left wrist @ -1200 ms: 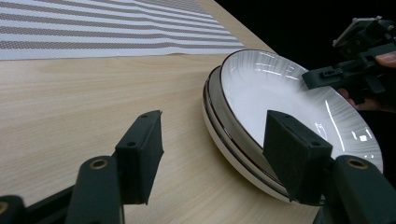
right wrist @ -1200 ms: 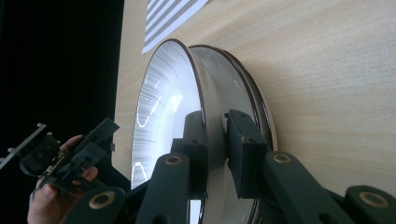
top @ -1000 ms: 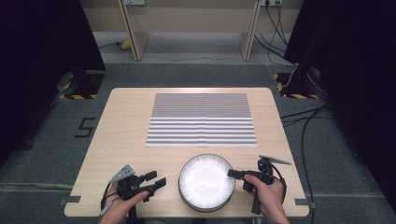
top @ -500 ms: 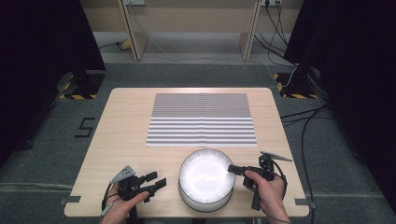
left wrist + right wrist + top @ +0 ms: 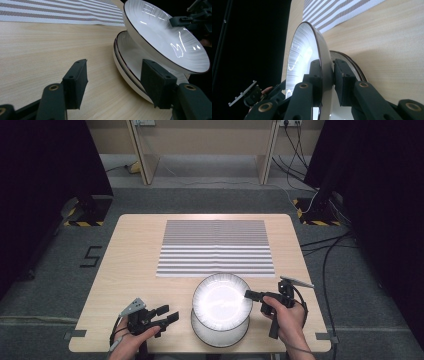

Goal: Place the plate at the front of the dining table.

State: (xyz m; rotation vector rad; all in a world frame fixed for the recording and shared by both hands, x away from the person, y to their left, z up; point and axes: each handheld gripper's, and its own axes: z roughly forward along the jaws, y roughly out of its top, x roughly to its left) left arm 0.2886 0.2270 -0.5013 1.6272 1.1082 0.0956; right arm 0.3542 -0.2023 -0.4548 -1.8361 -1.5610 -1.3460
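Two white plates with dark rims are near the table's front edge. My right gripper (image 5: pixel 248 294) is shut on the right rim of the upper plate (image 5: pixel 222 299) and holds it tilted above the lower plate (image 5: pixel 220 336), which lies on the table. In the right gripper view the jaws of my right gripper (image 5: pixel 327 70) pinch the upper plate's (image 5: pixel 304 50) rim, with the lower plate (image 5: pixel 352 65) behind. My left gripper (image 5: pixel 167 314) stands open just left of the plates, with nothing between its fingers. In the left gripper view my left gripper (image 5: pixel 113 75) faces both plates.
A grey and white striped mat (image 5: pixel 215 247) lies flat across the far half of the wooden table (image 5: pixel 135 270). Dark floor with cables surrounds the table, and wooden furniture legs stand beyond its far edge.
The upper plate has risen off the lower one and shifted slightly away from me, uncovering the lower plate's front rim. My right gripper rose with it. The left gripper stayed put.
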